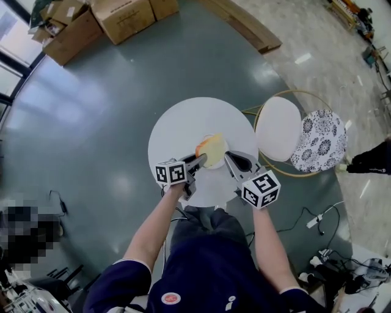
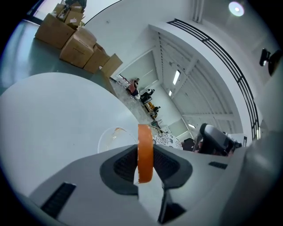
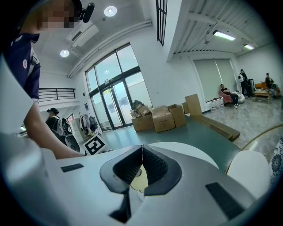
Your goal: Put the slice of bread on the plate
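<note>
No text seems legible, even on the cardboard boxes point(image 1: 122, 18).

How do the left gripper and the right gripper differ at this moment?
The left gripper is shut on the slice of bread; the right gripper is shut on nothing. In the head view the left gripper angles rightward, the right gripper leftward. Both point toward the plate on the round white table.

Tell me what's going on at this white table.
A person holds a hand-held gripper in each hand over a round white table. The left hand-held gripper is clamped on the slice of bread, held on edge at the clear plate. Whether it touches the plate is unclear. The right hand-held gripper hangs beside it, jaws together and empty.
</note>
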`<state>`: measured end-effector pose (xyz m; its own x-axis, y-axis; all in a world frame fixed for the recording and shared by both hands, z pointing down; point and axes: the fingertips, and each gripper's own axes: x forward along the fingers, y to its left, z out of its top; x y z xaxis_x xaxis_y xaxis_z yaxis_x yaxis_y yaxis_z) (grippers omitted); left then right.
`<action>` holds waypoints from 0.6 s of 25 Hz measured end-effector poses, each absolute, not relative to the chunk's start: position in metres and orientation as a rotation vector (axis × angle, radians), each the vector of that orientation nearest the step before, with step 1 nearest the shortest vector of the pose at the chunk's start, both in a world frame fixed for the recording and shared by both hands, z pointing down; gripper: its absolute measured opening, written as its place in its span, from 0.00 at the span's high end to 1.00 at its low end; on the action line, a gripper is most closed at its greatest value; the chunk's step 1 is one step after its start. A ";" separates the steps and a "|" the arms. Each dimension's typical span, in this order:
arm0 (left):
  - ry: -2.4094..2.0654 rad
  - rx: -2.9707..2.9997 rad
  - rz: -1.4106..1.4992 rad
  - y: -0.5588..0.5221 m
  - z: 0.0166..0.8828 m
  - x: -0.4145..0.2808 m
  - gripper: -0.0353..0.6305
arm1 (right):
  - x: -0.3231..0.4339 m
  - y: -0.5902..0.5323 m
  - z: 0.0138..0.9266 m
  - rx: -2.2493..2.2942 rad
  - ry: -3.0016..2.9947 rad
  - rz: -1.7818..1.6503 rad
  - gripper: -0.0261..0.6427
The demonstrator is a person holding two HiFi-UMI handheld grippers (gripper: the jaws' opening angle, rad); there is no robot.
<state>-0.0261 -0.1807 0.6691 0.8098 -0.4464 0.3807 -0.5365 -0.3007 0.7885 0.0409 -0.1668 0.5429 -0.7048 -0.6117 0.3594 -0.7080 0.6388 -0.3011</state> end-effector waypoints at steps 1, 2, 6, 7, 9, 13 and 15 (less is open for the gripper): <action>-0.742 1.929 0.108 -0.182 0.673 -0.028 0.80 | 0.039 -0.168 0.544 1.072 -2.634 0.626 0.95; -0.747 1.919 0.113 -0.183 0.676 -0.030 0.80 | 0.037 -0.170 0.545 1.065 -2.632 0.625 0.95; -0.757 1.875 0.123 -0.182 0.685 -0.036 0.80 | 0.028 -0.175 0.553 1.040 -2.617 0.621 0.95; -0.764 1.868 0.127 -0.182 0.687 -0.037 0.80 | 0.027 -0.176 0.556 1.033 -2.611 0.623 0.95; -0.788 1.852 0.143 -0.183 0.692 -0.039 0.80 | 0.027 -0.178 0.562 1.020 -2.599 0.630 0.95; -0.843 1.795 0.185 -0.183 0.702 -0.043 0.80 | 0.026 -0.178 0.566 1.007 -2.589 0.647 0.95; -0.860 1.785 0.202 -0.184 0.706 -0.045 0.80 | 0.024 -0.178 0.565 1.005 -2.591 0.648 0.95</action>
